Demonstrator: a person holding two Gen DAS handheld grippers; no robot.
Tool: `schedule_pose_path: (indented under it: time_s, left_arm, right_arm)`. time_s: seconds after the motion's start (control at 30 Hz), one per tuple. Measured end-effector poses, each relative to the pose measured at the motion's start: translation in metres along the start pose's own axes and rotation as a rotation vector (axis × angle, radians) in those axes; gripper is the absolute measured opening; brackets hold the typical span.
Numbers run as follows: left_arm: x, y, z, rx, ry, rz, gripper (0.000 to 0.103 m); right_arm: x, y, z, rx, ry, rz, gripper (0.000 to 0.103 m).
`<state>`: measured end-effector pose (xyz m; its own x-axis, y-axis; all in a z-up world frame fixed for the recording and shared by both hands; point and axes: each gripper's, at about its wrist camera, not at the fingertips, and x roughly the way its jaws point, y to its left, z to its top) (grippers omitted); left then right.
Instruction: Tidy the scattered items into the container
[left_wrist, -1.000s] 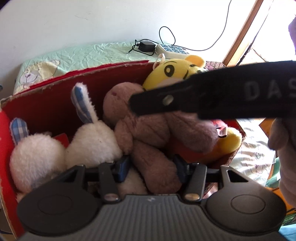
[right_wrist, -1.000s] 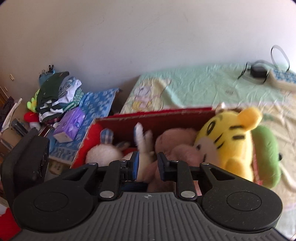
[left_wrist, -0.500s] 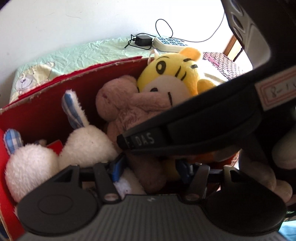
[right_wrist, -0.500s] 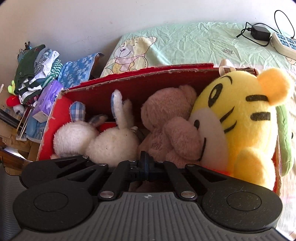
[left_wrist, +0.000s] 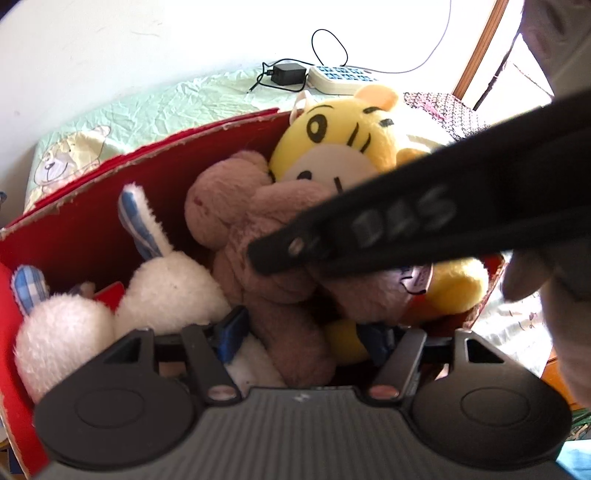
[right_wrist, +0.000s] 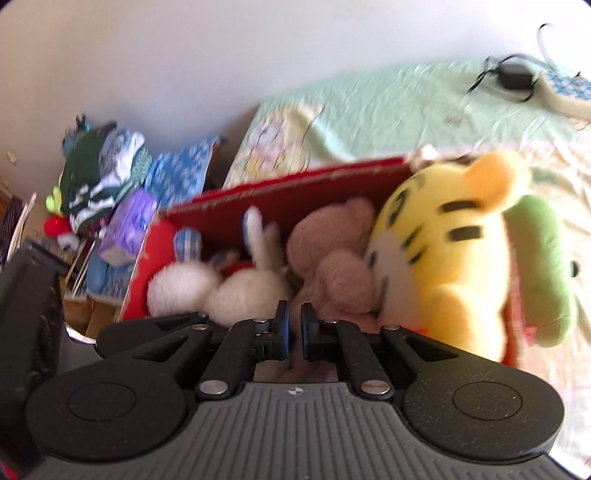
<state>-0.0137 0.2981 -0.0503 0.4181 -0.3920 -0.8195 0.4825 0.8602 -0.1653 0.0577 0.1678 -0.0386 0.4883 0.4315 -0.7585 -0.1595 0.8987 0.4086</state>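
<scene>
A red cardboard box (left_wrist: 85, 206) (right_wrist: 295, 181) holds two white bunnies (left_wrist: 170, 288) (right_wrist: 184, 288), a brown teddy bear (left_wrist: 255, 236) (right_wrist: 332, 266) and a yellow tiger (left_wrist: 332, 147) (right_wrist: 443, 251). My left gripper (left_wrist: 306, 332) hangs over the box's near side. Its jaws are opening, with the bear's leg (left_wrist: 291, 328) loose between the blue pads (left_wrist: 232, 328). My right gripper (right_wrist: 294, 328) is shut on nothing, above the bear. Its black frame (left_wrist: 424, 218) crosses the left wrist view over the bear and tiger. A green plush (right_wrist: 535, 258) leans against the tiger at the box's right end.
The box sits on a bed with a pale green sheet (right_wrist: 388, 103). A charger (left_wrist: 286, 74) and a power strip (left_wrist: 340, 77) lie at the back. Folded clothes (right_wrist: 99, 177) and a purple pack (right_wrist: 129, 229) are piled at the left. A person's hand (left_wrist: 524, 280) is at the right.
The left jaws have spread wider around the bear's leg. The right jaws closed from a small gap, and the right gripper dipped toward the toys, then drew back and up.
</scene>
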Motion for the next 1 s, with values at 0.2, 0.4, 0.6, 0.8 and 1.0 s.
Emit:
schedule_pose_path:
  time_s: [0.2, 0.4, 0.6, 0.8, 1.0]
  left_arm:
    - [0.003, -0.003, 0.003, -0.001, 0.011, 0.013, 0.072]
    - [0.006, 0.001, 0.006, -0.005, 0.018, 0.014, 0.073]
    - [0.006, -0.001, 0.009, -0.007, 0.025, 0.016, 0.073]
    - [-0.013, 0.000, 0.004, -0.006, 0.023, 0.013, 0.074]
    - [-0.014, -0.005, 0.005, -0.006, 0.037, 0.016, 0.076]
  right_arm:
    - [-0.014, -0.013, -0.002, 0.069, -0.064, 0.020, 0.006]
    - [-0.010, -0.021, -0.004, 0.127, -0.070, 0.039, 0.000]
    - [0.004, -0.033, -0.008, 0.212, -0.021, 0.102, 0.000]
    - [-0.024, -0.023, -0.006, 0.143, -0.116, 0.083, 0.003]
    - [-0.020, -0.032, -0.010, 0.133, -0.082, 0.021, 0.005]
